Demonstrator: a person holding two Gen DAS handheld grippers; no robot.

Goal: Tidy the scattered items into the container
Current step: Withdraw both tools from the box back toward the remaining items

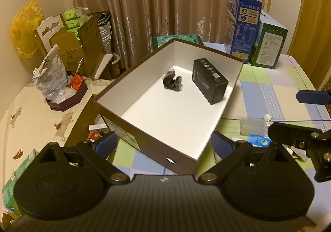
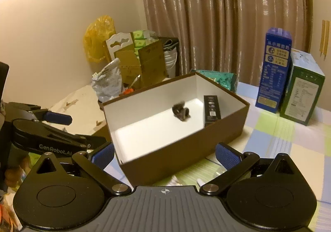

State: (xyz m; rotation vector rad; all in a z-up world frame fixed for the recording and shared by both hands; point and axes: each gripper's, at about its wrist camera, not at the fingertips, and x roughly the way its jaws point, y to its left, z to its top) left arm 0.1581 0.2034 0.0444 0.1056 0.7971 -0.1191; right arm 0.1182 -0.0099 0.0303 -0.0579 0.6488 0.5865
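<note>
Left wrist view: left gripper (image 1: 163,146) jaws spread wide, nothing between them, hovering at the near corner of the brown box (image 1: 115,106).
Inside the box: black carton (image 1: 210,80) by the far right wall; small dark bundle (image 1: 172,81) just beside it, apart.
On the checked cloth (image 1: 269,95): clear case (image 1: 251,126) and small white bottle (image 1: 267,118), right of the box.
Writing: blue carton (image 1: 243,25) print too small to read.
Right wrist view: right gripper (image 2: 164,155) jaws also wide apart, empty, near the box front wall.
Writing: "GenRobot.AI" on the other gripper's arm (image 2: 54,146).
</note>
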